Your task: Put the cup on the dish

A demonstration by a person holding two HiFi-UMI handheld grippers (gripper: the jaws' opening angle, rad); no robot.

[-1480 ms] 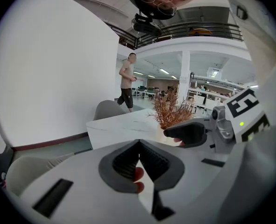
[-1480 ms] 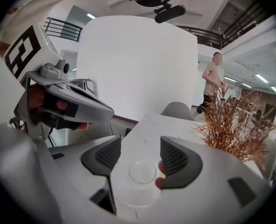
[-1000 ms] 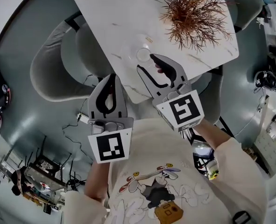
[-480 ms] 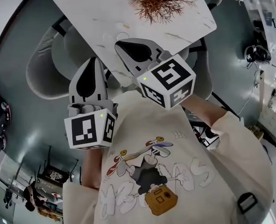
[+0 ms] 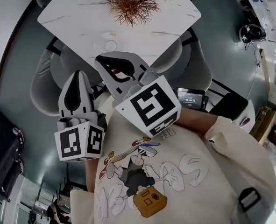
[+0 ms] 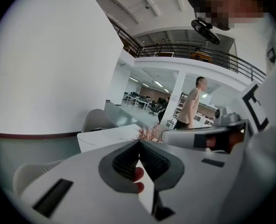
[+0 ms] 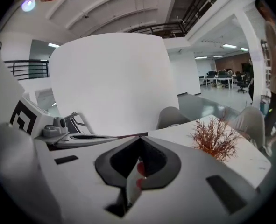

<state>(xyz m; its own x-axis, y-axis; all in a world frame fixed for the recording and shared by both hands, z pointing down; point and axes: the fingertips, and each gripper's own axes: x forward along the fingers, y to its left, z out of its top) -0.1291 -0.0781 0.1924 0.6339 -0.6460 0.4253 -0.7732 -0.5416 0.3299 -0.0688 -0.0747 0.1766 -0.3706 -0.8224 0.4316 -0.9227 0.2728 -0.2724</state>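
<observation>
Sitting close to the near edge of the white marbled surface [image 5: 77,13], the clear cup [image 5: 110,45] rests on a faint clear dish [image 5: 103,49]; whether the cup holds anything is too small to tell. A dried reddish plant [image 5: 134,1] stands further back on the same surface. The right claw [image 5: 100,59] points at that edge, near the cup but not touching it, jaws pressed together with nothing between them. The left claw [image 5: 77,74] is beside it over a grey chair [image 5: 42,80], likewise closed and empty.
</observation>
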